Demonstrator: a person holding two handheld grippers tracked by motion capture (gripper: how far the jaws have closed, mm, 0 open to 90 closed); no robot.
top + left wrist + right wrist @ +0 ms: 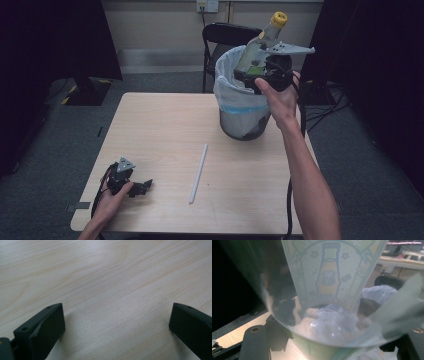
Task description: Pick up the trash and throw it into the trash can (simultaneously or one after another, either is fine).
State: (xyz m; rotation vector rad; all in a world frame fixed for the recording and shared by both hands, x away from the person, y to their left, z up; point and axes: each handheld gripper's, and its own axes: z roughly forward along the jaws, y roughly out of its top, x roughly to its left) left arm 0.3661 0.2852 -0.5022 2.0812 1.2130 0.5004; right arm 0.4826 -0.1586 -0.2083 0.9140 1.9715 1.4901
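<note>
A clear plastic bottle (257, 47) with a yellow cap and a pale label is held tilted above the bin (235, 110), my right gripper (252, 75) shut on its lower body. In the right gripper view the bottle (332, 290) sits between the two black jaws, its label showing a yellow bottle drawing. My left gripper (145, 186) rests on the table near the front left corner, open, with bare wood between its jaws in the left gripper view.
The bin is a dark bucket lined with a white bag, standing at the table's (160, 130) far right. A white straw-like stick (198, 173) lies mid-table. A black chair (225, 35) stands behind the bin.
</note>
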